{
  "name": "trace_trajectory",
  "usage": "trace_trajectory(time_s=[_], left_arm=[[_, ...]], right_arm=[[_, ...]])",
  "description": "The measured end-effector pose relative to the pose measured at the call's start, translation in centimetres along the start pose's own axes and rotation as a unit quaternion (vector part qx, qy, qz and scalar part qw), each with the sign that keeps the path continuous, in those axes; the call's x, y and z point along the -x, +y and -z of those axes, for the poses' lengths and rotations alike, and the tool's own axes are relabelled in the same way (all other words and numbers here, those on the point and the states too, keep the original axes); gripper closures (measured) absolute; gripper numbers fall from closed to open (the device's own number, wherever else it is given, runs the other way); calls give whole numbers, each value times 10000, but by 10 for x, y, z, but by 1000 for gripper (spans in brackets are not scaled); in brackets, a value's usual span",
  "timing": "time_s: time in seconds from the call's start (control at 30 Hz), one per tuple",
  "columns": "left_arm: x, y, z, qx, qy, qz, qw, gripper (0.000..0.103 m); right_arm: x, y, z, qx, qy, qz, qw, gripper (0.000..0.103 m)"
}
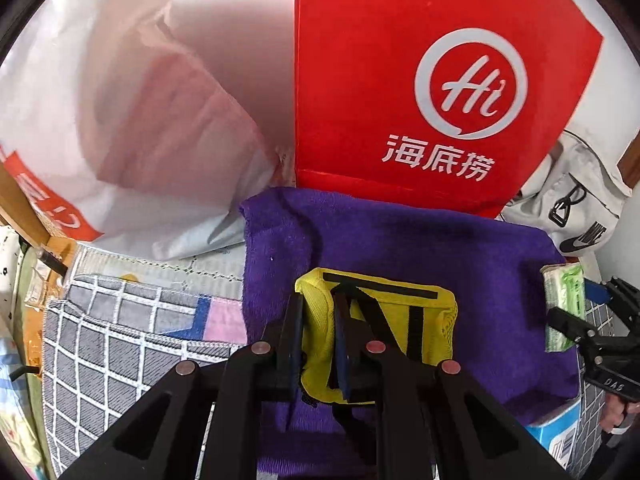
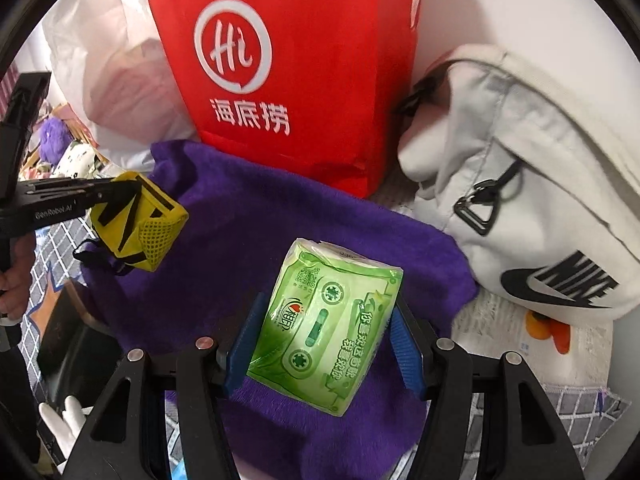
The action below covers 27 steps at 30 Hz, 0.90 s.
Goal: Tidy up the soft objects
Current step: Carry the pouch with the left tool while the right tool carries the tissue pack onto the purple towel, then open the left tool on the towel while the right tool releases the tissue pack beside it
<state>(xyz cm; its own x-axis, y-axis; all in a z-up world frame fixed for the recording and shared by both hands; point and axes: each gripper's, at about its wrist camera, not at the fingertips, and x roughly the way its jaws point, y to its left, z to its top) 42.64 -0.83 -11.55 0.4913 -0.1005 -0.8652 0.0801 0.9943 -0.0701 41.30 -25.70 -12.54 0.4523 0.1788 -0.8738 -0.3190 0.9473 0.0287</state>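
My left gripper (image 1: 320,304) is shut on a yellow mesh pouch (image 1: 384,320) with black straps, hanging over a purple plush cloth (image 1: 440,248). From the right wrist view that pouch (image 2: 140,224) dangles at the left, above the cloth's (image 2: 256,216) edge. My right gripper (image 2: 324,320) is shut on a green tissue pack (image 2: 324,328), its blue pads (image 2: 244,344) pressing both sides, just above the cloth. The left wrist view shows the pack (image 1: 562,304) at the far right, in the right gripper.
A red paper bag (image 1: 420,80) stands behind the cloth, a white plastic bag (image 1: 120,120) to its left and a white Nike bag (image 2: 540,200) to its right. A grey checked mat (image 1: 120,340) lies at the left. A light-blue box (image 1: 560,432) pokes out beneath the cloth.
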Motion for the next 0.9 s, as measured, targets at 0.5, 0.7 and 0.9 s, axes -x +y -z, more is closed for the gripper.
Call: trace_trajectory(time_s=[0.5, 0.7, 0.9], left_arm=[[-31, 10, -9, 209, 259, 51, 9994, 86], [-35, 11, -12, 224, 290, 190, 9991, 73], [-22, 13, -12, 225, 165, 97, 9996, 61]], right_arm=[[-43, -6, -8, 161, 441, -4, 9989, 43], [-50, -7, -6, 187, 627, -24, 9979, 38], [-35, -5, -4, 236, 557, 95, 9981, 34]])
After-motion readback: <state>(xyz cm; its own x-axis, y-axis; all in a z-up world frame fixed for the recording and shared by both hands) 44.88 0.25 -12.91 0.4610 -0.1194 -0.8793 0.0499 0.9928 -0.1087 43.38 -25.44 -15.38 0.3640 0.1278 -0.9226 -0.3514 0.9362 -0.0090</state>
